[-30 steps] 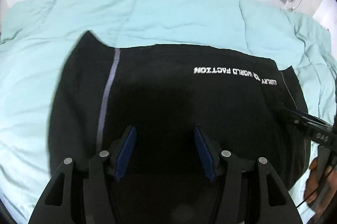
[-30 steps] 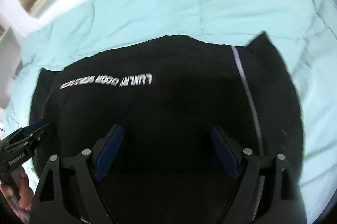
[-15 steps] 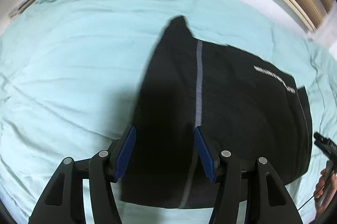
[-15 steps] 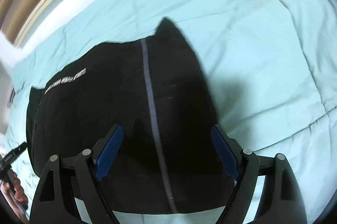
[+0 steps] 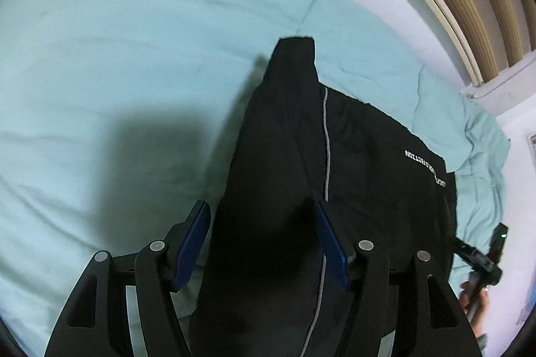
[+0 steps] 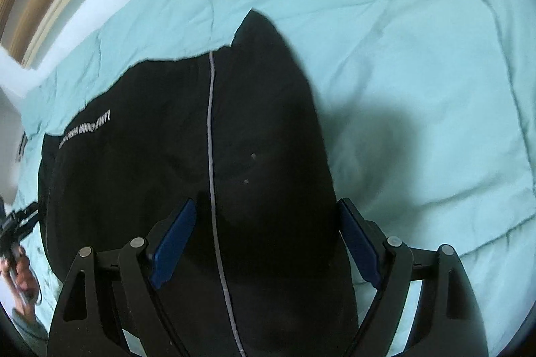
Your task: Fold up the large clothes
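so far the black garment (image 5: 351,176) lies on the bed's pale teal quilt (image 5: 117,38), already doubled into a compact slab with one pointed flap sticking out past its far edge. judged partly folded; at least another fold seems left. fabric matte and limp, a thin grey stripe (image 6: 211,129), white lettering (image 5: 425,167). left tool (image 5: 263,246) and right tool (image 6: 264,244) both hover over it, jaws apart, holding nothing.
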The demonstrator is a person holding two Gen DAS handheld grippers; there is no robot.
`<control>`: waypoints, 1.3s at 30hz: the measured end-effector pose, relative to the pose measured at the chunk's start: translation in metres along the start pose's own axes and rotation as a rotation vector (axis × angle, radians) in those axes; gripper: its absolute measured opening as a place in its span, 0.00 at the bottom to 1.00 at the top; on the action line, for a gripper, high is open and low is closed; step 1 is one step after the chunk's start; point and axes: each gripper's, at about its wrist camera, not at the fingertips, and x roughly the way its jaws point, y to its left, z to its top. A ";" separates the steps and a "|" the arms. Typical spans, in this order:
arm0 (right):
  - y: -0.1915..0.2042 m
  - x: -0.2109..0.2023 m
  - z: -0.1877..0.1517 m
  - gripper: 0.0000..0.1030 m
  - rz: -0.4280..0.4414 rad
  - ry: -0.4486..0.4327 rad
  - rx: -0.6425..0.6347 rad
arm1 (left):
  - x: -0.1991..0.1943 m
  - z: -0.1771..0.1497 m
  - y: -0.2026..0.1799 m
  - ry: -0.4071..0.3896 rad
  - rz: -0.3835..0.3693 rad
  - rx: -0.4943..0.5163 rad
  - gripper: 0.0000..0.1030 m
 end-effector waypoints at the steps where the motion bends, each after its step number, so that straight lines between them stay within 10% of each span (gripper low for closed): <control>1: 0.001 0.004 0.000 0.89 0.006 0.010 -0.014 | 0.007 0.001 0.001 0.025 -0.004 0.001 0.65; 17: -0.039 0.089 0.015 1.00 0.359 0.167 0.147 | 0.062 -0.005 0.025 0.161 -0.162 -0.068 0.89; 33: -0.038 0.074 0.006 1.00 0.413 0.175 0.039 | 0.078 -0.018 0.039 0.197 -0.387 -0.179 0.90; 34: -0.037 0.077 0.006 1.00 0.412 0.166 0.049 | 0.080 -0.017 0.038 0.185 -0.388 -0.192 0.89; 36: -0.035 0.074 0.001 0.94 0.402 0.143 0.033 | 0.074 -0.016 0.029 0.139 -0.385 -0.167 0.55; 39: -0.032 0.052 -0.008 0.66 0.381 0.094 -0.016 | 0.051 -0.022 0.011 0.077 -0.318 -0.057 0.39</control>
